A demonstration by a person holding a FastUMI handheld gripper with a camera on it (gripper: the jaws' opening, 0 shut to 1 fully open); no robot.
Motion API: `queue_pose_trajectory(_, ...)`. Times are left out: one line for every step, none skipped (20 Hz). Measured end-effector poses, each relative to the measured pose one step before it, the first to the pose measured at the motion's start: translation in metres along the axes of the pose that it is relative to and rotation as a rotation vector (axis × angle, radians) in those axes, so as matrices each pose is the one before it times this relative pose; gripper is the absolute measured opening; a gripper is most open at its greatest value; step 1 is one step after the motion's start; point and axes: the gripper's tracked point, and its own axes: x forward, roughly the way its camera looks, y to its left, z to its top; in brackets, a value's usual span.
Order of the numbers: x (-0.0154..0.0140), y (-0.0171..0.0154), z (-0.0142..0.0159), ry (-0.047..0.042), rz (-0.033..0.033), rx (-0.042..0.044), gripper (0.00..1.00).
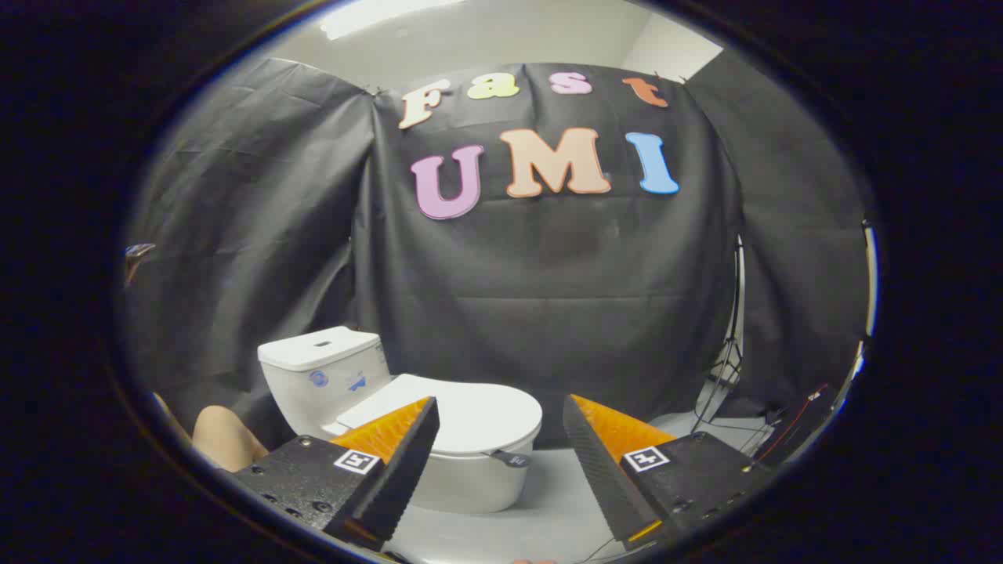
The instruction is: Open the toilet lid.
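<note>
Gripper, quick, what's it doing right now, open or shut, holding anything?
Gripper: open, fingers spread wide and holding nothing; the closed toilet lid lies just ahead, partly behind the left finger.

Hidden and cut-off parts around the toilet

The left finger (392, 454) covers the near left part of the toilet lid (470, 411) and bowl (470, 486). The blue marks on the tank (325, 376) are too small to make out, as is the small dark tab (511, 458) at the lid's front.

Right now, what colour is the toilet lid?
White, plain, best seen in the gripper view: the closed toilet lid lies just beyond the open gripper.
</note>
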Motion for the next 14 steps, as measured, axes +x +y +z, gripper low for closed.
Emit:
queue_pose_trajectory(0.00971, -0.00206, -0.0002, 0.01589, 0.00044, 0.01798, 0.97)
queue_pose_trajectory(0.01062, -0.00322, -0.00093, 0.01802, 0.00159, 0.02162, 0.97)
queue_pose_trajectory(0.01113, -0.00375, -0.00094, 0.02562, 0.00316, 0.03301, 0.97)
queue_pose_trajectory(0.01121, -0.00378, -0.00195, 0.02409, 0.01015, 0.04528, 0.97)
queue_pose_trajectory(0.01029, -0.00165, -0.00055, 0.01147, 0.02049, 0.05563, 0.97)
queue_pose_trajectory(0.0107, -0.00271, -0.00093, 0.01308, 0.01871, 0.06414, 0.97)
queue_pose_trajectory(0.01063, -0.00392, -0.00127, 0.02296, 0.01605, 0.06681, 0.97)
queue_pose_trajectory(0.01462, -0.00528, -0.00238, 0.02525, 0.00734, 0.06026, 0.97)
queue_pose_trajectory(0.01358, -0.00705, -0.00103, 0.02996, 0.00165, 0.05392, 0.97)
queue_pose_trajectory(0.01436, -0.00651, -0.00098, 0.03136, 0.00032, 0.05448, 0.97)
queue_pose_trajectory(0.01353, -0.00609, -0.0019, 0.02865, 0.00368, 0.05862, 0.97)
queue_pose_trajectory(0.01208, -0.00612, -0.00211, 0.03004, 0.00663, 0.06289, 0.97)
queue_pose_trajectory(0.01283, -0.00491, -0.00327, 0.02427, 0.01121, 0.06415, 0.97)
queue_pose_trajectory(0.00996, -0.00536, -0.00414, 0.01745, 0.00807, 0.05819, 0.96)
